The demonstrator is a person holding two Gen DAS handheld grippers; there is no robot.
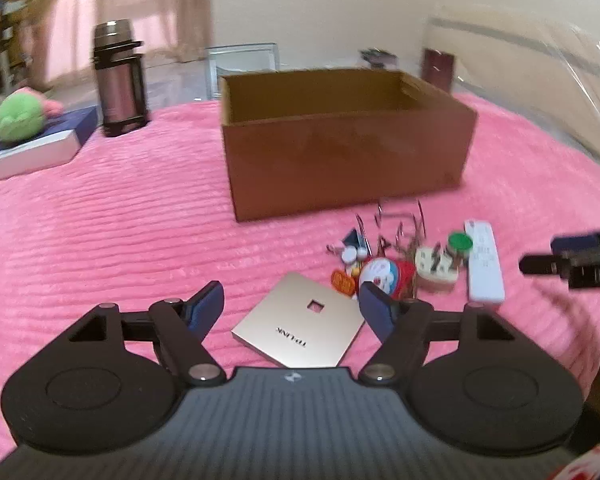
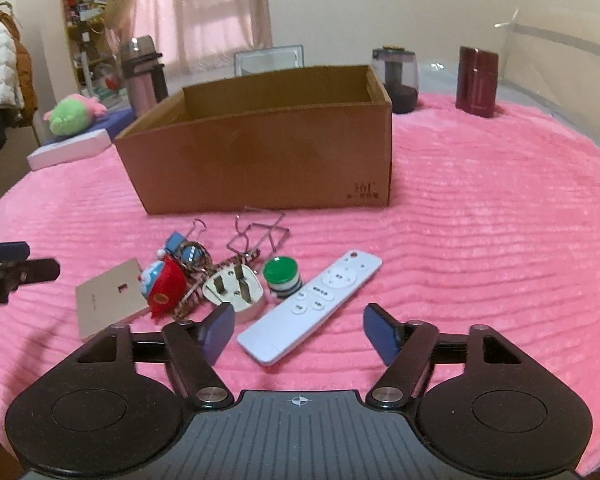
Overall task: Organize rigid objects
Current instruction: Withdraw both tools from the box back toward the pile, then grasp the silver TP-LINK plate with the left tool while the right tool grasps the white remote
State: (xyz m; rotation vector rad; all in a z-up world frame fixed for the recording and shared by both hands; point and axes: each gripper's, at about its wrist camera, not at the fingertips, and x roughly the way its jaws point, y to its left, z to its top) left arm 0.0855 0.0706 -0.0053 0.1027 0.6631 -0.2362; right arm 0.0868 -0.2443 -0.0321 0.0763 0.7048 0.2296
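Note:
An open cardboard box (image 1: 340, 144) (image 2: 268, 148) stands on the pink cloth. In front of it lie a gold square router plate (image 1: 300, 322) (image 2: 104, 304), a white remote (image 2: 312, 306) (image 1: 483, 262), a white plug (image 2: 236, 286) (image 1: 436, 272), a green-capped spool (image 2: 281, 276) (image 1: 459, 244), a red and blue toy keychain (image 2: 164, 284) (image 1: 384, 274), metal binder clips (image 2: 256, 236) and wire pieces. My left gripper (image 1: 292, 304) is open just above the gold plate. My right gripper (image 2: 299, 328) is open over the near end of the remote, touching nothing.
A dark thermos (image 1: 118, 80) and a green plush toy (image 1: 18, 114) on a flat box (image 1: 32, 148) sit at the back left. A dark jar (image 2: 398, 80) and a maroon flask (image 2: 478, 80) stand behind the box at the right.

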